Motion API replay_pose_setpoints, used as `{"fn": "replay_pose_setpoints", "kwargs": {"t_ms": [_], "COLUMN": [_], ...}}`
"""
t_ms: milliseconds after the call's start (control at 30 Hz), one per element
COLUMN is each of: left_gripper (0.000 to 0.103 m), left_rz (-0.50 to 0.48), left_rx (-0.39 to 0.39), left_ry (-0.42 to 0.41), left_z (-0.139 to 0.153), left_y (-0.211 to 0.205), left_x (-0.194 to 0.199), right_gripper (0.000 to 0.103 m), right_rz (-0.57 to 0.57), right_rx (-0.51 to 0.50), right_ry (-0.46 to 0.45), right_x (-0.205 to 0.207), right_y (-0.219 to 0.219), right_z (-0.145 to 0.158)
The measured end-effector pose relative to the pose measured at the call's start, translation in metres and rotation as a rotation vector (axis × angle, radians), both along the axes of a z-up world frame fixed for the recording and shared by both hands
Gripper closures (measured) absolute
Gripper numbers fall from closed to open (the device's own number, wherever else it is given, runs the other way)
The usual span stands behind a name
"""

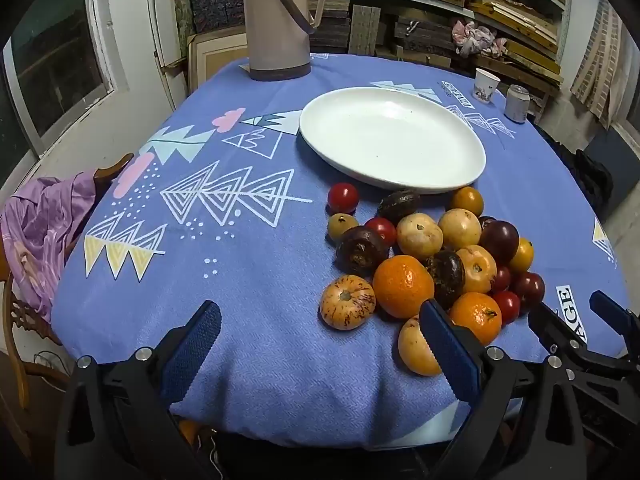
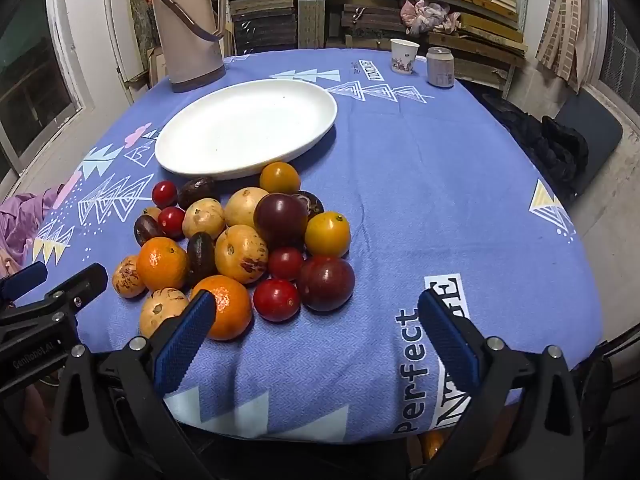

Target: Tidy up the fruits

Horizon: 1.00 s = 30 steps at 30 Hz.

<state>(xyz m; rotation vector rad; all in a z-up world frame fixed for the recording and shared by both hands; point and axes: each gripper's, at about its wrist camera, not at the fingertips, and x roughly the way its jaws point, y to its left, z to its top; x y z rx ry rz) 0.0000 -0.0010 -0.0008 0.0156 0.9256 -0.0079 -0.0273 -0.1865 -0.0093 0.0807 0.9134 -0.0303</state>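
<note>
Both tools, left tool (image 1: 320, 344) and right tool (image 2: 316, 332), hang released and empty; the fruits (image 2: 244, 240) lie heaped on the worktop (image 2: 440, 184) beside the bare white plate (image 2: 320, 120), so nothing seems sorted yet.

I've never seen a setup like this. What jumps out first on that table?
A bright heap of fruit, oranges, red tomatoes, dark plums and yellow ones, sits on the blue patterned tablecloth near its front edge. Just behind it lies an empty white plate, with a tall beige thermos at the far left. Both the left gripper and right gripper hang open, holding nothing.
</note>
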Motion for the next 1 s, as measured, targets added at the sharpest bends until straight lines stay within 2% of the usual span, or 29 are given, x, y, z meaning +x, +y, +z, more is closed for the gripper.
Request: {"fn": "replay_pose_setpoints", "kwargs": {"t_ms": [1000], "left_gripper": [0.003], "left_rz": [-0.001], "left_rx": [0.010], "left_ry": [0.019], "left_z": [-0.0054], "left_y": [-0.0022], "left_x": [0.0051], "right_gripper": [0.004], "right_rz": [0.013], "right_rx": [0.007], "right_ry": [0.024], "right_x": [0.0096], "right_y": [0.0016], "right_z": [-0.0057]}}
